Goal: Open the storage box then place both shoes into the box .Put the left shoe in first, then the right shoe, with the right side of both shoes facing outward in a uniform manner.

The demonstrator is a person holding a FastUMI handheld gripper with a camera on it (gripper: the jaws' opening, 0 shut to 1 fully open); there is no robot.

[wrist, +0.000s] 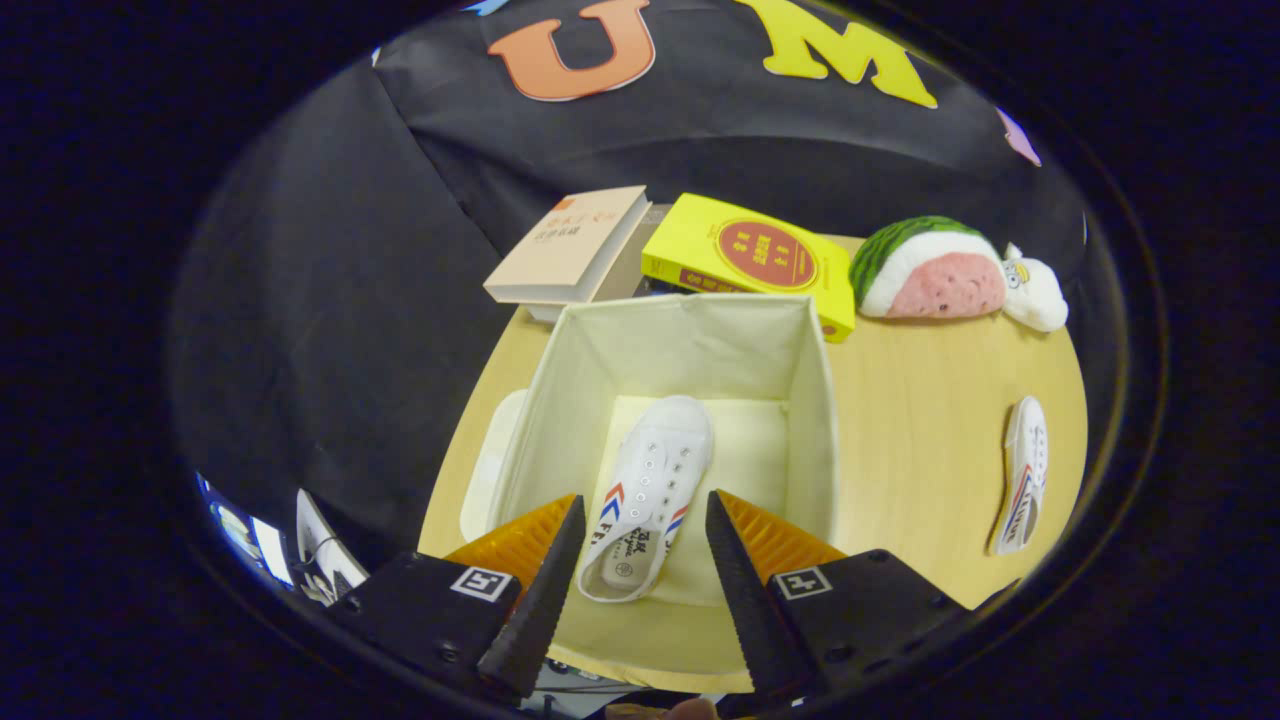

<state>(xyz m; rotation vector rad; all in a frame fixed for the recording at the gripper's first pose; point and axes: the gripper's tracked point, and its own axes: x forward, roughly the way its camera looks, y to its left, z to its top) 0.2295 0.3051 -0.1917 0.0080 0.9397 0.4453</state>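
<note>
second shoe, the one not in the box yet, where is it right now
In the gripper view the second shoe lies on its side on the wooden table, right of the open storage box, below the watermelon plush.

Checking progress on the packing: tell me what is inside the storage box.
One white shoe lies on the floor of the open storage box, between the open gripper fingers. Its heel end is partly hidden by the box's near rim.
</note>
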